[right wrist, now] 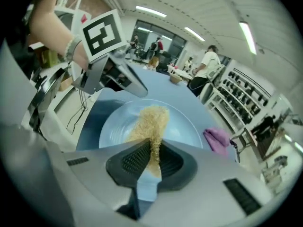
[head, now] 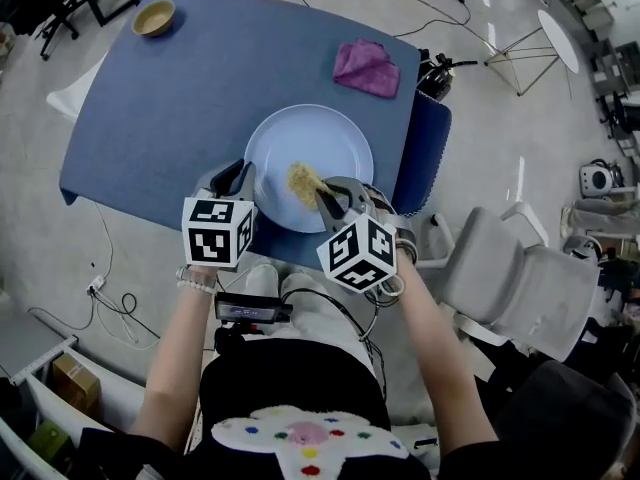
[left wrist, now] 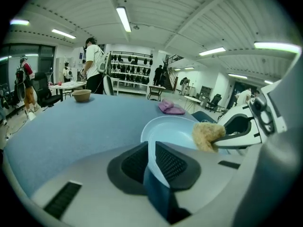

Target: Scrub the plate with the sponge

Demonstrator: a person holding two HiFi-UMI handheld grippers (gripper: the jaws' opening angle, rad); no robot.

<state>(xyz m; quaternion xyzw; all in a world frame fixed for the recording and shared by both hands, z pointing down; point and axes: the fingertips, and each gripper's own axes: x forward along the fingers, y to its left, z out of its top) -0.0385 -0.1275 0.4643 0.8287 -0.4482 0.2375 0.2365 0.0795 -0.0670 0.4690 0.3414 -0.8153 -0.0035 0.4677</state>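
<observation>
A pale blue plate [head: 300, 143] lies on the blue table near its front edge. My left gripper [head: 240, 180] is at the plate's near left rim. In the left gripper view the rim [left wrist: 152, 145] runs between the two pads, and my left gripper [left wrist: 152, 159] is shut on it. My right gripper [head: 325, 200] is shut on a tan, fibrous sponge [head: 303, 183] that rests over the plate's near right part. The right gripper view shows the sponge [right wrist: 151, 122] pinched between the pads of my right gripper [right wrist: 151, 159], hanging over the plate [right wrist: 184, 129].
A crumpled purple cloth [head: 366, 68] lies at the table's far right. A wooden bowl [head: 154, 17] stands at the far left corner. A white chair [head: 520, 278] is to the right of the person, and cables run over the floor at the left.
</observation>
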